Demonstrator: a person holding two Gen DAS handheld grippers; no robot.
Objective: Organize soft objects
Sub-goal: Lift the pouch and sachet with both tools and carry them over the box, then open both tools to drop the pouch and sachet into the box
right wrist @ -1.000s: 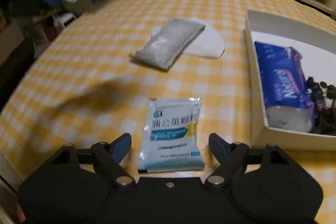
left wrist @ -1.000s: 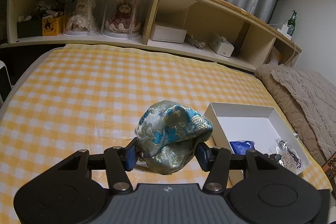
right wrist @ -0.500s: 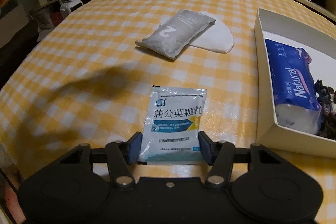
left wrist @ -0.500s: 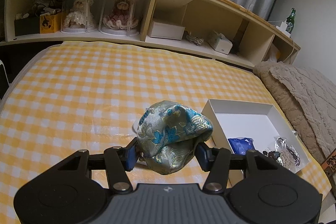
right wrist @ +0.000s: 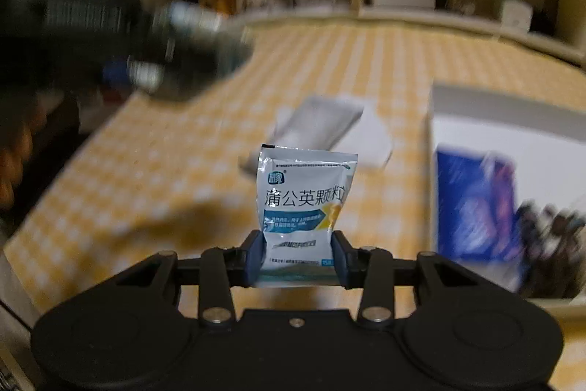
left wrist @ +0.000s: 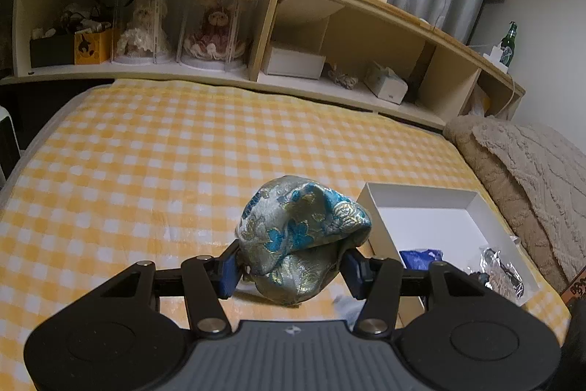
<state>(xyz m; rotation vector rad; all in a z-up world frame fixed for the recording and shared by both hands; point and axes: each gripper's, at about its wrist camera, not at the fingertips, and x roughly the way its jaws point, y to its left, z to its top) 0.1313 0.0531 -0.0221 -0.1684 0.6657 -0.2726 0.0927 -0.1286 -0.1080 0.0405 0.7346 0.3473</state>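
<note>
My left gripper (left wrist: 293,266) is shut on a silvery brocade pouch (left wrist: 300,229) with blue flowers, held above the yellow checked bed cover (left wrist: 164,163). To its right lies a white box (left wrist: 417,193) holding a blue tissue pack (left wrist: 421,255) and a clear bag of dark bits (left wrist: 501,266). My right gripper (right wrist: 298,259) is shut on a white and blue sachet (right wrist: 304,196) with printed characters, lifted upright off the cover. Behind it lie a grey pouch (right wrist: 318,123) on a white pad (right wrist: 370,141), blurred. The white box (right wrist: 505,112) and blue pack (right wrist: 476,207) are at the right.
A wooden shelf unit (left wrist: 293,35) with dolls in clear cases, small boxes and a green bottle (left wrist: 508,43) runs along the far side of the bed. A beige blanket (left wrist: 531,178) lies right of the box. The left gripper shows blurred at upper left in the right wrist view.
My right gripper closed on the sachet and lifted it off the cover, tilting upward. My left gripper kept the brocade pouch and drifted slightly back.
</note>
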